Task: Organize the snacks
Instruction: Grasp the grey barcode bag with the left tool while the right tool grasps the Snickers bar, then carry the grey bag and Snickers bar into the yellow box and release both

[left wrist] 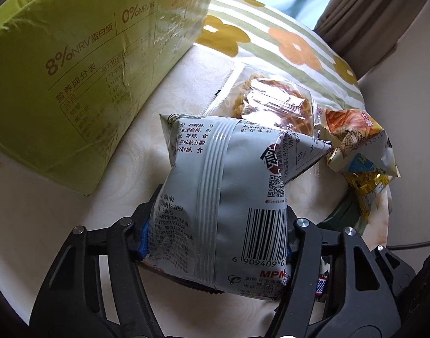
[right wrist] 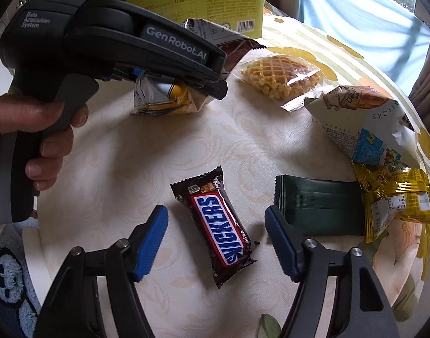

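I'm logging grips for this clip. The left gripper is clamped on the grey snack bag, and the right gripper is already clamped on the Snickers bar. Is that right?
Not quite. In the right wrist view the right gripper is open: the Snickers bar lies on the table between its blue pads, touching neither. The left gripper is indeed clamped on the grey snack bag, as the left wrist view shows.

both wrist views steeply downward, close, sharing waffle packet [left wrist: 271, 100]

Glossy foil snack bag [left wrist: 220, 197], matt cardboard box [left wrist: 82, 64]
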Available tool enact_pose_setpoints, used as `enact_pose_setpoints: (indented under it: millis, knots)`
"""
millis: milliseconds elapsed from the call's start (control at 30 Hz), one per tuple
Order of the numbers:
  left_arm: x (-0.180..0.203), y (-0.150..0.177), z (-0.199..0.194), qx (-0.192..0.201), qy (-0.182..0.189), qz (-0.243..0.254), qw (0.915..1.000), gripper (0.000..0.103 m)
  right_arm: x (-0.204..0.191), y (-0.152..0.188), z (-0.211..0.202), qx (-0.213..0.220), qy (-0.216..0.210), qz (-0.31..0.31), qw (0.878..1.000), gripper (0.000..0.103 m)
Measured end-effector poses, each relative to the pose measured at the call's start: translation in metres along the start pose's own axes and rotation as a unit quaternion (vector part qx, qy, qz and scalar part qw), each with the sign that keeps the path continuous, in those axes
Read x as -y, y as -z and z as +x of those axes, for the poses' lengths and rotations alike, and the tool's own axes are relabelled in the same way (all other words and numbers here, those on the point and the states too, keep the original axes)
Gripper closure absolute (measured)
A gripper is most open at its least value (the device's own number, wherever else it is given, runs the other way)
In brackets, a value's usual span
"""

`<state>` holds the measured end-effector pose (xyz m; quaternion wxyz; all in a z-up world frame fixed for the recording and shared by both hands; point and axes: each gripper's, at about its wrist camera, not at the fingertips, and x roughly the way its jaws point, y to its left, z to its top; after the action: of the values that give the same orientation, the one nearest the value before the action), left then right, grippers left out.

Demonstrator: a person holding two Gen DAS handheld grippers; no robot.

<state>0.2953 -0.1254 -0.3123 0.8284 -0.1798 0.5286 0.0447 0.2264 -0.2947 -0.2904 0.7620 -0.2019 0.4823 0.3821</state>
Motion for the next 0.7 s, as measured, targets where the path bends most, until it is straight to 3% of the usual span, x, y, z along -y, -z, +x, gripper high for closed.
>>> enact_pose_setpoints:
  millis: [267, 500, 700]
  knots:
    - [0.013, 0.006, -0.024, 0.016, 0.001, 0.048, 0.9987, 0.042, -0.008, 0.005, 0.005, -0.009, 0.005, -0.033, 0.999, 0.041]
    - [0.012, 0.009, -0.034, 0.016, 0.004, 0.057, 0.9983, 0.042, -0.014, 0.004, 0.004, -0.008, 0.005, -0.042, 0.999, 0.072]
    - [0.015, 0.008, -0.042, 0.020, 0.008, 0.062, 0.9978, 0.042, -0.014, 0.009, -0.007, -0.007, 0.015, -0.029, 0.999, 0.075]
